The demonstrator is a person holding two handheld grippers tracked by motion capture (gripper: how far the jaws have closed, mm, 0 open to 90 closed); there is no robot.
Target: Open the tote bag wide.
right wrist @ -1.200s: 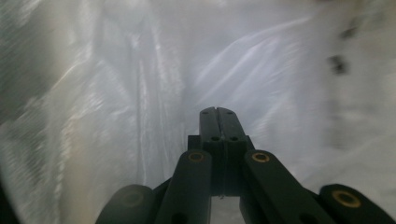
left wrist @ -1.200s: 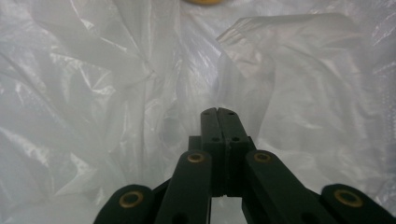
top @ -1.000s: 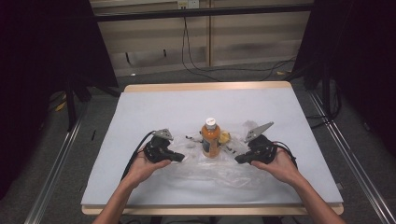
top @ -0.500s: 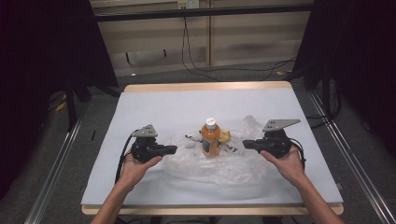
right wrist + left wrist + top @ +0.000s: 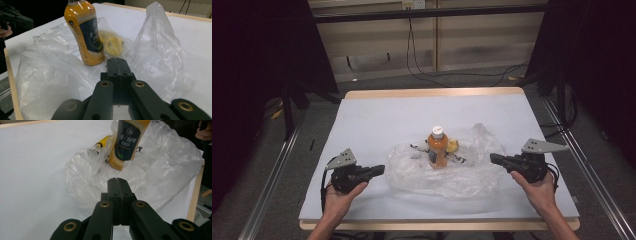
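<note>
One orange drink bottle [image 5: 437,148] stands on one clear plastic bag [image 5: 462,175]; two claws, left claw [image 5: 117,185] and right claw [image 5: 117,65], both closed, empty.

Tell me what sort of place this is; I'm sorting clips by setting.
Probably a lab or recording bench, not a home: a white-covered table with black curtains at both sides, metal rails alongside, and loose cables on the floor behind.

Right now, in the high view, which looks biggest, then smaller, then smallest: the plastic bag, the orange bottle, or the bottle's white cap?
1. The plastic bag, spread wide across the table, looks biggest.
2. The orange bottle, standing upright on the bag, comes next.
3. The white cap on top of the bottle looks smallest.
</note>
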